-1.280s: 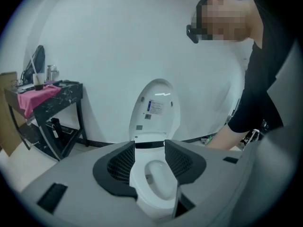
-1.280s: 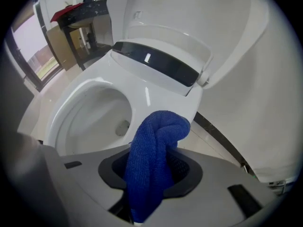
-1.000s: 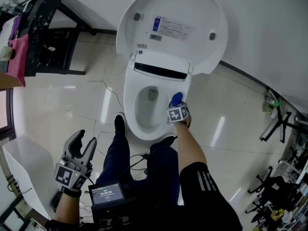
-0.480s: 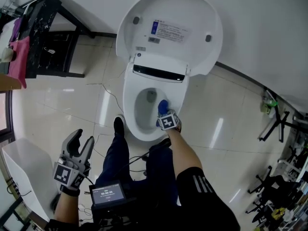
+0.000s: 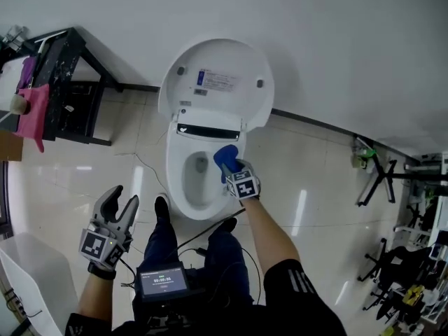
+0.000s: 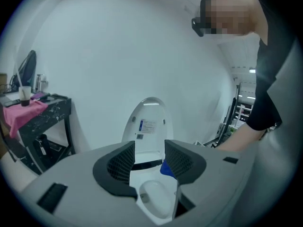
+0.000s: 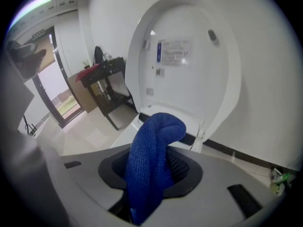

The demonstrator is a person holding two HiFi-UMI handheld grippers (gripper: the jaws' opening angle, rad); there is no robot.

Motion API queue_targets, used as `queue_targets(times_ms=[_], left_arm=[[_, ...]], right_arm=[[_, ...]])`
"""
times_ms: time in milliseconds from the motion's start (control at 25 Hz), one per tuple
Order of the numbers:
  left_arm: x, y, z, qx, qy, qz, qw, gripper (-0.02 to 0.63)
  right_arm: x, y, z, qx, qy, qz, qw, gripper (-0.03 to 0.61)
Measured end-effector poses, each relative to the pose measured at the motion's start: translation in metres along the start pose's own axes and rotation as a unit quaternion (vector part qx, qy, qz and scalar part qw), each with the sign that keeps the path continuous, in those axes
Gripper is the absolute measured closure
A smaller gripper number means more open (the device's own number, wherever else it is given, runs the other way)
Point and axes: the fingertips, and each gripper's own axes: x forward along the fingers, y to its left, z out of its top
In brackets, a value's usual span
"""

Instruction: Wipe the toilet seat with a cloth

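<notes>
In the head view, the right hand-held gripper (image 5: pixel 231 169) is clamped on a blue cloth (image 5: pixel 225 157). The cloth pokes out ahead of it over the right side of the white toilet seat (image 5: pixel 175 187); whether they touch cannot be told. Beyond it the lid (image 5: pixel 217 82) stands up near the white wall, and glossy pale floor (image 5: pixel 315 187) lies around.

The left hand-held gripper (image 5: pixel 123 196) is low, well apart from the toilet. Its own view shows the jaws apart with nothing between them.

In the right gripper view the cloth is a thick folded loop pinched between the jaws.

Compared with half a second ago, the toilet looks smaller and more wall shows.
</notes>
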Motion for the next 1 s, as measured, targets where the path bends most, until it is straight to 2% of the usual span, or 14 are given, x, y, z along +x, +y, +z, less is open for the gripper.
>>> queue_targets(times_ms=[240, 480, 680, 840, 1000], left_arm=[[-0.002, -0.029, 0.071, 0.028, -0.046, -0.047, 0.9974, 0.426], [-0.009, -0.043, 0.109, 0.074, -0.077, -0.083, 0.9908, 0.426], [-0.005, -0.08, 0.148, 0.079, -0.09, -0.114, 0.9862, 0.426], [-0.003, -0.104, 0.152, 0.096, -0.097, -0.136, 0.9813, 0.426], [-0.009, -0.128, 0.165, 0.103, -0.106, -0.148, 0.9779, 0.426]], right_arm=[[-0.11, 0.003, 0.111, -0.014, -0.118, -0.022, 0.993, 0.423], [-0.223, 0.038, 0.187, -0.05, -0.202, -0.027, 0.978, 0.422], [-0.298, 0.07, 0.221, -0.072, -0.253, -0.02, 0.965, 0.428], [-0.357, 0.09, 0.228, -0.086, -0.288, -0.018, 0.954, 0.43], [-0.412, 0.103, 0.23, -0.081, -0.325, -0.015, 0.942, 0.431]])
